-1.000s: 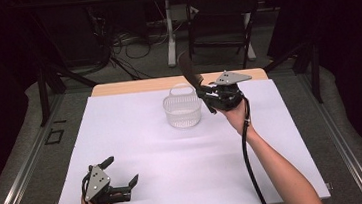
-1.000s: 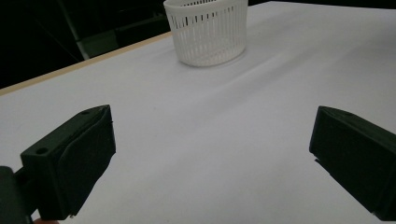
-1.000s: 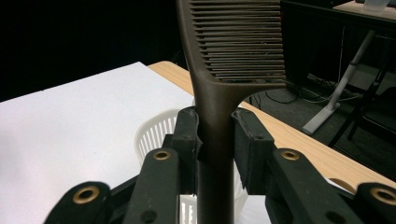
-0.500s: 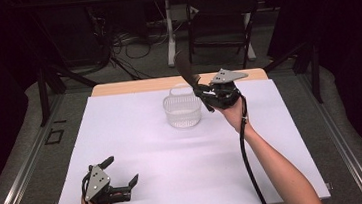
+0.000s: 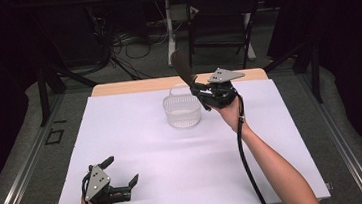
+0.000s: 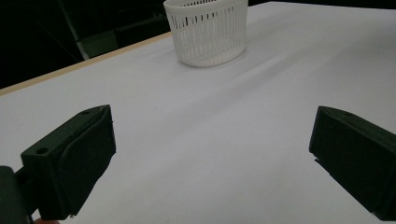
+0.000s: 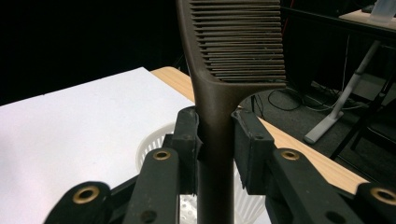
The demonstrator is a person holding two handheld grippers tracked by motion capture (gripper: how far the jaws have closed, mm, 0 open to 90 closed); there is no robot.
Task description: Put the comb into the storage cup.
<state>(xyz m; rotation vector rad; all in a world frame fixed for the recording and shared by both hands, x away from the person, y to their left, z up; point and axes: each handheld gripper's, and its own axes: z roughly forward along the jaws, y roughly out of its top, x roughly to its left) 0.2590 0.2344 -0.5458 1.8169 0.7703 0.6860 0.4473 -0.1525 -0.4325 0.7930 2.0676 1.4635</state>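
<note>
At the far centre of the table [image 5: 122,138] we see the white basket [image 5: 183,111], with the right gripper [image 5: 199,91] just right of it, clamped on the brown comb [image 5: 183,70]. The comb's long axis rises up and left, over the basket's far rim. We keep the left gripper [image 5: 123,172], jaws apart and empty, at the near left, well away.

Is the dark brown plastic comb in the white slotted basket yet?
Out. The dark brown plastic comb stands clamped in the right tongs, above the white slotted basket.
</note>
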